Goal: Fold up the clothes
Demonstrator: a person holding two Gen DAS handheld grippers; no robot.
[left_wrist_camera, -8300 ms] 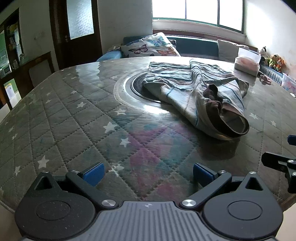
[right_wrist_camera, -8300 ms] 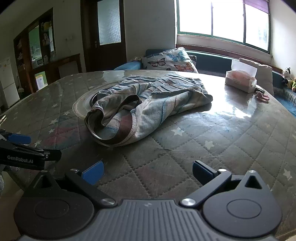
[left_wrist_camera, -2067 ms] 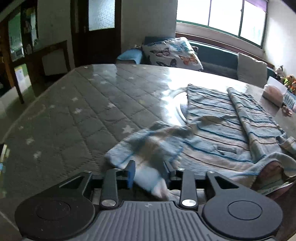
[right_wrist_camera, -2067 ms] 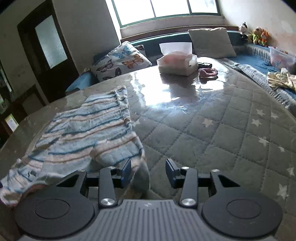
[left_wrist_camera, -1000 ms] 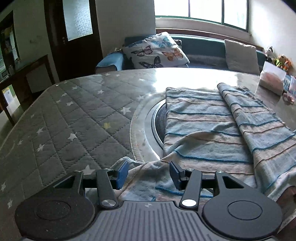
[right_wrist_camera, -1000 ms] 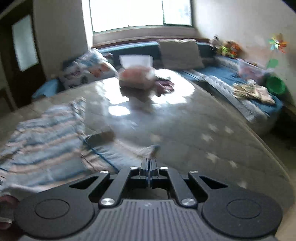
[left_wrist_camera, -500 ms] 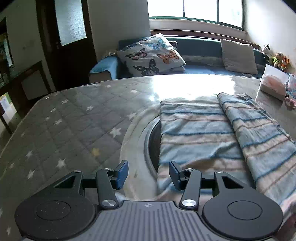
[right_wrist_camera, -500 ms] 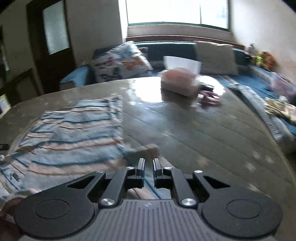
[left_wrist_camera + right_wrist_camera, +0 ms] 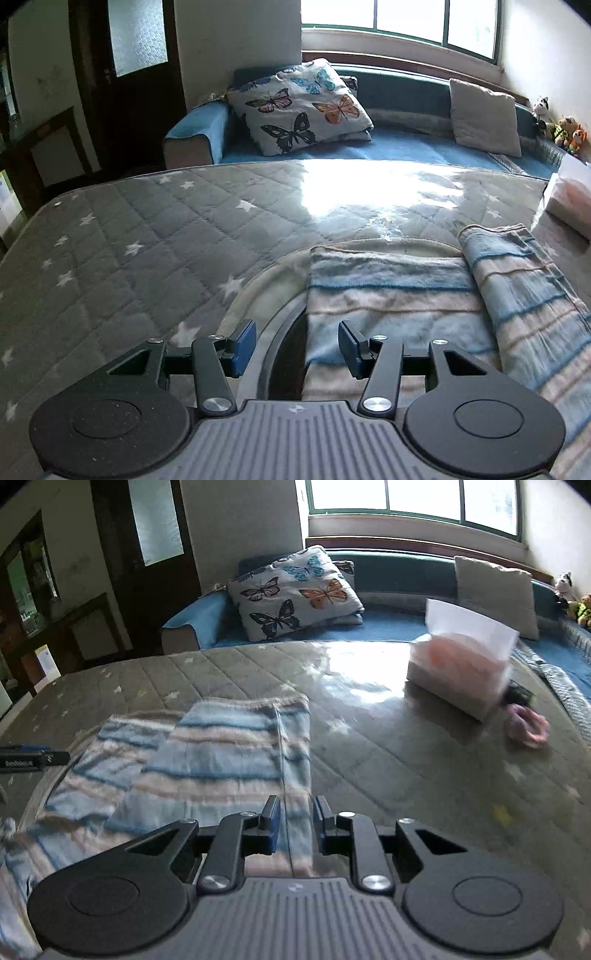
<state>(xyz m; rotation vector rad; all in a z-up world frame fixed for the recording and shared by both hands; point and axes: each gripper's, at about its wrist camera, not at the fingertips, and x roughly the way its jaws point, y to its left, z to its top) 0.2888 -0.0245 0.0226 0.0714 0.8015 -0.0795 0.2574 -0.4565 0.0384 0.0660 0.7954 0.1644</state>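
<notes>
At the bottom of my left view the left gripper (image 9: 297, 349) stands half spread and empty, over the striped garment (image 9: 388, 295)'s left edge. In my right view the right gripper (image 9: 294, 825) has just been opening, fingers slightly parted with the garment's right edge between them, not pinched. The garment lies flat at centre on the quilted surface (image 9: 147, 236). Farther, upper right, sits a tissue box (image 9: 460, 675).

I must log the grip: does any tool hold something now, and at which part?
Nothing is held. The left tool is open above the garment's edge; the right tool, just opening, has cloth under its gap, not pinched.
</notes>
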